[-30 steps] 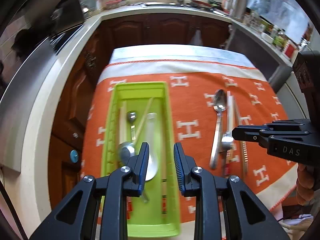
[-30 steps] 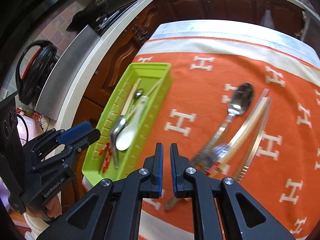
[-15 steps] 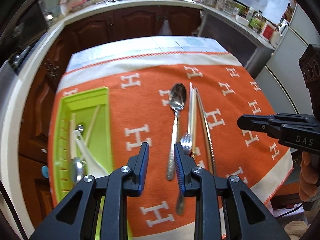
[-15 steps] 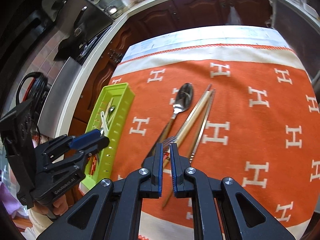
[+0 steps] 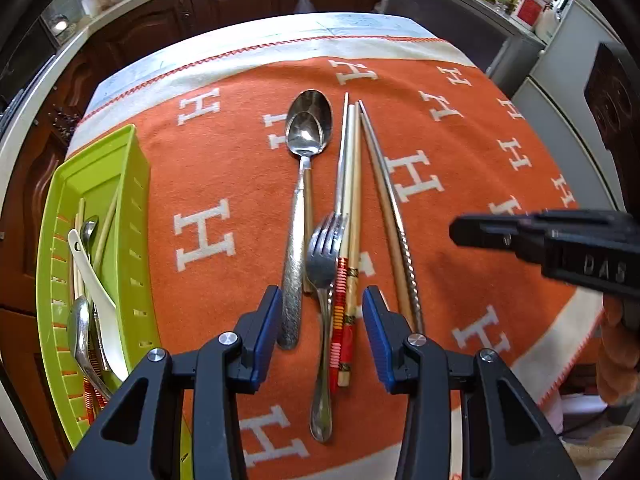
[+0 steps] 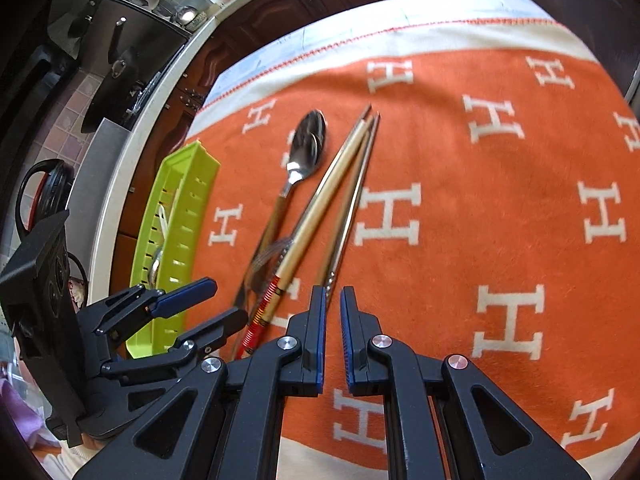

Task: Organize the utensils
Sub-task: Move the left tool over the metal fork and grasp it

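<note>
Left gripper (image 5: 322, 330), just widened, empty, straddles fork (image 5: 322, 280) handle for pickup; right gripper (image 6: 333, 340) nearly shut, idle.

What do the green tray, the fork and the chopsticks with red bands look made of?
Green tray: moulded plastic by its look, with an even lime colour and slotted walls.
Fork: polished metal, probably steel, with mirror-like glints.
Chopsticks with red bands: likely wood or bamboo, a pale matt tan with painted ends.

The orange cloth (image 6: 500, 200) is bare on the right, with lots of room. In the middle, spoons (image 5: 308, 136), a fork (image 5: 322, 264) and chopsticks (image 5: 352, 200) lie close together. The green tray (image 5: 132, 208) blocks the left.
</note>
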{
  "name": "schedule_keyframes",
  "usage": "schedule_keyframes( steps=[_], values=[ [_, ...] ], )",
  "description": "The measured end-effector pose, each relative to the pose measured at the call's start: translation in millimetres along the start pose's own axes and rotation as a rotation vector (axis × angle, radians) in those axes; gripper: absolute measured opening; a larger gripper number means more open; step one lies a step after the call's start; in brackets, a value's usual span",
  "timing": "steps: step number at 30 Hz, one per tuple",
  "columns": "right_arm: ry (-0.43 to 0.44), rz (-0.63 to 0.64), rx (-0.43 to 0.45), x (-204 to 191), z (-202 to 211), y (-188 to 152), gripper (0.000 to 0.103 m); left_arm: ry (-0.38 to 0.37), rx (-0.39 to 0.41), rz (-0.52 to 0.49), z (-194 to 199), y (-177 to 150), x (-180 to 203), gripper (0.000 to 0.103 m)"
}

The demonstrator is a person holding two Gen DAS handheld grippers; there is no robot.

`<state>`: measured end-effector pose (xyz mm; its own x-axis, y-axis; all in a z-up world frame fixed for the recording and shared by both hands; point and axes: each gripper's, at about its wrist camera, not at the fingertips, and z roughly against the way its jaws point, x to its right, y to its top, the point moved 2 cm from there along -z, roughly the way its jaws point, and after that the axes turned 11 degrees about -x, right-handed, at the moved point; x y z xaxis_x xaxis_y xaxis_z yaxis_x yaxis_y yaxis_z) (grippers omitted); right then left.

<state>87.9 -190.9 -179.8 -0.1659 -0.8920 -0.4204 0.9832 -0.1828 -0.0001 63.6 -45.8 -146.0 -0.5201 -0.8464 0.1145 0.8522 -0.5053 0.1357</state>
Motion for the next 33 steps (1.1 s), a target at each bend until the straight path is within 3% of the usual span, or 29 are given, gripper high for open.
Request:
schedule_keyframes(
  steps=[4, 6, 8, 11, 15, 21, 33],
  values=[
    [0.001, 0.013, -0.015, 1, -12, -2, 0.007, 0.009, 0.013, 0.014, -4, 3, 0, 0.038],
    [0.003, 0.016, -0.017, 0, -16, -1, 0.007, 0.016, 0.014, 0.013, -5, 4, 1, 0.021],
    [0.007, 0.018, -0.017, 0, -20, 0, 0.007, 0.01, 0.01, 0.021, -8, 5, 0, 0.012],
    [0.005, 0.022, -0.015, -2, -24, 2, 0.007, -0.016, 0.013, 0.03, -9, 6, -2, 0.009],
    [0.008, 0.021, -0.015, 0, -25, 1, 0.007, -0.031, 0.024, 0.03, -8, 5, -3, 0.005],
    [0.01, 0.007, -0.018, 4, -30, 1, 0.007, -0.072, 0.028, 0.075, -7, 2, -14, 0.005],
    [-0.002, 0.015, -0.023, -1, -37, 0, 0.007, -0.086, 0.014, 0.127, -21, 0, -24, 0.006]
  ],
)
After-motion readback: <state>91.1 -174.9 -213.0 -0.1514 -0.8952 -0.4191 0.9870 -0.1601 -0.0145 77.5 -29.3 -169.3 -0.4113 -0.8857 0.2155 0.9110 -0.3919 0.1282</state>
